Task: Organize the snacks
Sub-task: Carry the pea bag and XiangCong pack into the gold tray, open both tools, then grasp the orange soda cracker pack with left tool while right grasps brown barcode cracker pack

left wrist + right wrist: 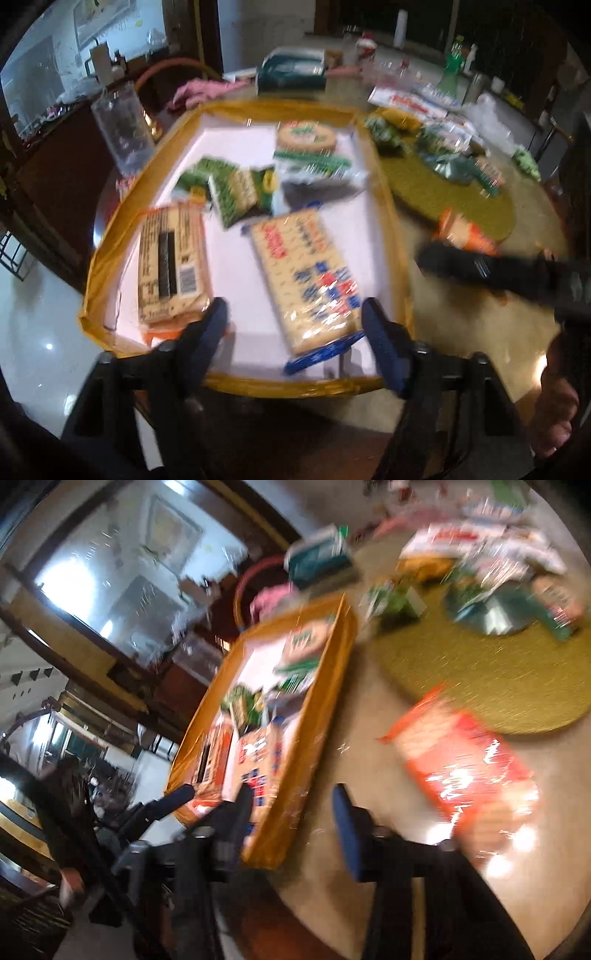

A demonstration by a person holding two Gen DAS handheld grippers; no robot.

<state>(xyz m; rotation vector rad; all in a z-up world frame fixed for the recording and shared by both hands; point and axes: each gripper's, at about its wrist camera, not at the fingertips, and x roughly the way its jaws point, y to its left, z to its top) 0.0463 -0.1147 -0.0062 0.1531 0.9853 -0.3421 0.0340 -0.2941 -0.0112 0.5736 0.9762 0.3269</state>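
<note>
The left claw (293, 325) hangs over the near edge of the shallow yellow-rimmed tray with a white floor (236, 352), its blue-padded fingers (382, 347) parted and nothing between them. Just ahead of it lies the long cracker pack with blue and red print (306, 277), flat on the tray floor, its long axis running from the near rim away and a little leftward. Left of that sits the tan biscuit pack with a barcode and black panel (171, 266), also lying lengthwise front to back. Farther in are a small green snack packet (231, 188) and a round biscuit pack with green wrapping (308, 142), both smeared by blur.

The right claw (291, 812) hovers above the bare desk (354, 760) just beside the tray's (325, 701) outer wall, its fingers standing apart and empty. To its right lies the orange-red snack bag (461, 764), flat on the desk, its long axis slanting from upper left to lower right; its print is unreadable through blur and glare. One end touches the round olive-green woven mat (480, 675).

From the left wrist view the right claw shows only as a dark bar partly covering that bag (463, 232). More wrappers heaped on the mat (436, 184) are too blurred to tell apart. A clear plastic jar (123, 125) stands beside the tray's left rim.
</note>
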